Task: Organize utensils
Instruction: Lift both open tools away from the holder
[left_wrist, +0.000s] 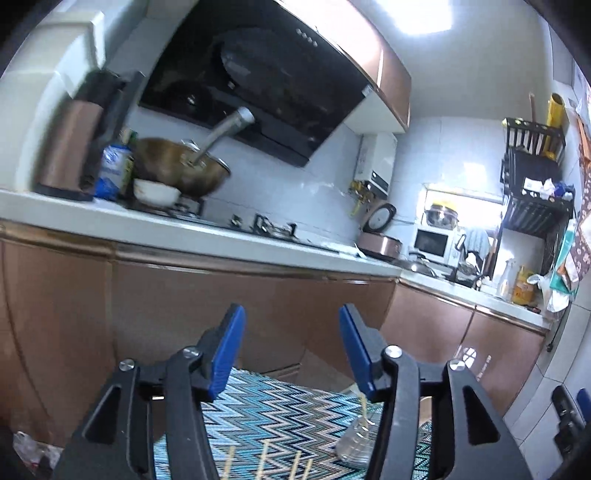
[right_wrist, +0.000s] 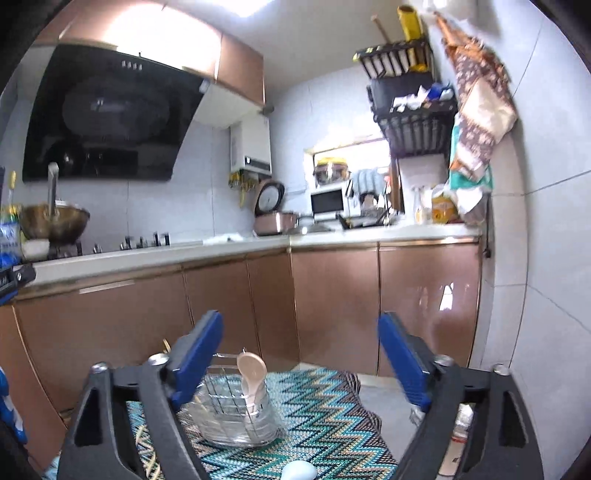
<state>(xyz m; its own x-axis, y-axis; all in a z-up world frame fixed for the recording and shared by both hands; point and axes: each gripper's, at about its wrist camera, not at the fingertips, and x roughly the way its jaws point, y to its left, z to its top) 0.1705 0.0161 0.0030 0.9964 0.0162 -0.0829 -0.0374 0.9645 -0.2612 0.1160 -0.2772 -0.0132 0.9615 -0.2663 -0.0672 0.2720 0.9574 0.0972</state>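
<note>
A wire utensil holder (right_wrist: 236, 410) on a clear base stands on a zigzag-patterned cloth (right_wrist: 325, 413). A beige spoon (right_wrist: 251, 373) stands upright in it. In the left wrist view the holder (left_wrist: 356, 439) shows partly behind the right finger, and several chopstick tips (left_wrist: 266, 461) lie on the cloth (left_wrist: 280, 417) at the bottom edge. A pale blue rounded object (right_wrist: 299, 470) sits at the bottom edge of the right wrist view. My left gripper (left_wrist: 291, 347) is open and empty, above the cloth. My right gripper (right_wrist: 299, 358) is open and empty, above the holder.
Copper-coloured kitchen cabinets (right_wrist: 332, 306) run behind the cloth under a white counter (right_wrist: 147, 254). A wok (left_wrist: 181, 166) with a ladle, a white bowl (left_wrist: 155, 192), a rice cooker (right_wrist: 275, 221) and a microwave (right_wrist: 328, 201) stand on the counter. A tiled wall (right_wrist: 535, 295) is on the right.
</note>
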